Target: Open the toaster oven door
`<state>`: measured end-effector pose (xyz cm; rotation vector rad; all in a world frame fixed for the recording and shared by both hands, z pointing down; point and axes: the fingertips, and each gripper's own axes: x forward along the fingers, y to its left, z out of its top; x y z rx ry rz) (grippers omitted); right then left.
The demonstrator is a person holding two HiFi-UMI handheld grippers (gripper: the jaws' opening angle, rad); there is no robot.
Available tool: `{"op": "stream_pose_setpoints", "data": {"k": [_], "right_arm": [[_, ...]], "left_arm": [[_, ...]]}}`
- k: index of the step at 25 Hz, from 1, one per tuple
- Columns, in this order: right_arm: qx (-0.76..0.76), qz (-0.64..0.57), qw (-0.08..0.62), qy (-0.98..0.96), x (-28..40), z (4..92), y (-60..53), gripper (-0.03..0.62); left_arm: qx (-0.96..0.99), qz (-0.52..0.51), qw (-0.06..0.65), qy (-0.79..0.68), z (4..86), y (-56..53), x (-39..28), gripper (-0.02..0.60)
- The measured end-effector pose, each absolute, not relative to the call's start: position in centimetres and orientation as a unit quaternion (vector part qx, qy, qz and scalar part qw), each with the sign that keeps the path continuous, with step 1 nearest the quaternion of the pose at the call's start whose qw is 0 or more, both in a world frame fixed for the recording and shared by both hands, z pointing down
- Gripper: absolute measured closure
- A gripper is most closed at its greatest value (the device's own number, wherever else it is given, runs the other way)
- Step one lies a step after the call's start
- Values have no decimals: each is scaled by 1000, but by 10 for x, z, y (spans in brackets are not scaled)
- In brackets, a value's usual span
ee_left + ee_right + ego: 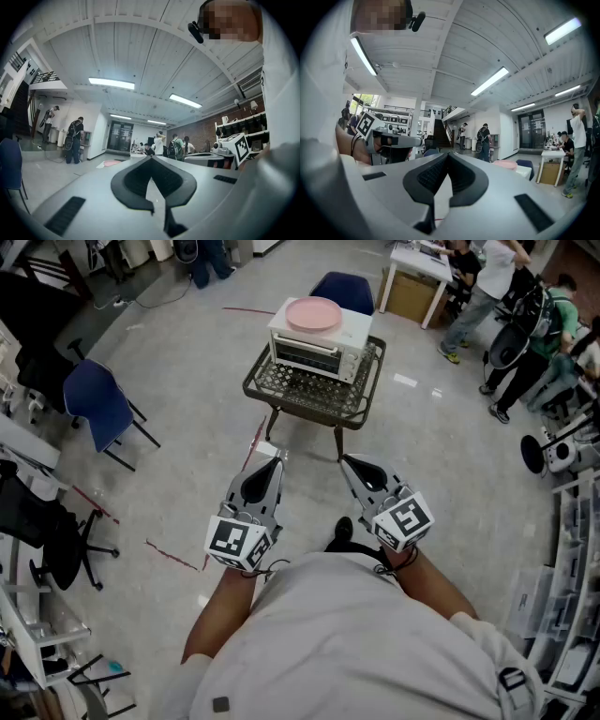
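Note:
A white toaster oven (pixel 319 345) stands on a small dark wire-mesh table (pixel 361 399) ahead of me, its glass door closed. A pink plate (pixel 313 313) lies on top of the oven. My left gripper (pixel 278 458) and right gripper (pixel 345 461) are held close to my body, well short of the table, both shut and empty. In the left gripper view the left gripper's jaws (pixel 151 158) meet at the tips and point up toward the room. In the right gripper view the right gripper (pixel 449 154) is likewise shut, with the pink plate (pixel 505 164) and oven corner (pixel 525 172) just beyond it.
A blue chair (pixel 101 401) stands left of the table, another blue chair (pixel 343 289) behind the oven. Several people (pixel 525 324) stand at the far right near a white desk (pixel 422 259). Shelving (pixel 572 596) lines the right edge. Red tape marks (pixel 173 556) lie on the grey floor.

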<state>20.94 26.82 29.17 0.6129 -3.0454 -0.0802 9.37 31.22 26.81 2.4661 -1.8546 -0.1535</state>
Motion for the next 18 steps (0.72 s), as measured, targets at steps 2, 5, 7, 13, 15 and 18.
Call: {"op": "stream_pose_setpoints", "data": {"k": [2, 5, 7, 13, 15, 18], "right_arm": [[196, -25, 19, -980, 209, 292, 268, 576], [192, -26, 19, -981, 206, 293, 266, 576], [188, -29, 18, -982, 203, 293, 263, 576], [184, -31, 18, -982, 197, 298, 239, 576], [174, -22, 27, -984, 194, 306, 228, 576], [160, -11, 36, -986, 189, 314, 208, 576]], "left_arm": [[797, -48, 25, -601, 268, 313, 93, 566], [795, -50, 23, -605, 267, 311, 90, 566], [791, -53, 27, -608, 267, 307, 87, 566], [786, -51, 33, -615, 275, 285, 80, 566], [784, -49, 37, -618, 279, 273, 79, 566], [781, -49, 40, -622, 279, 253, 75, 566]]}}
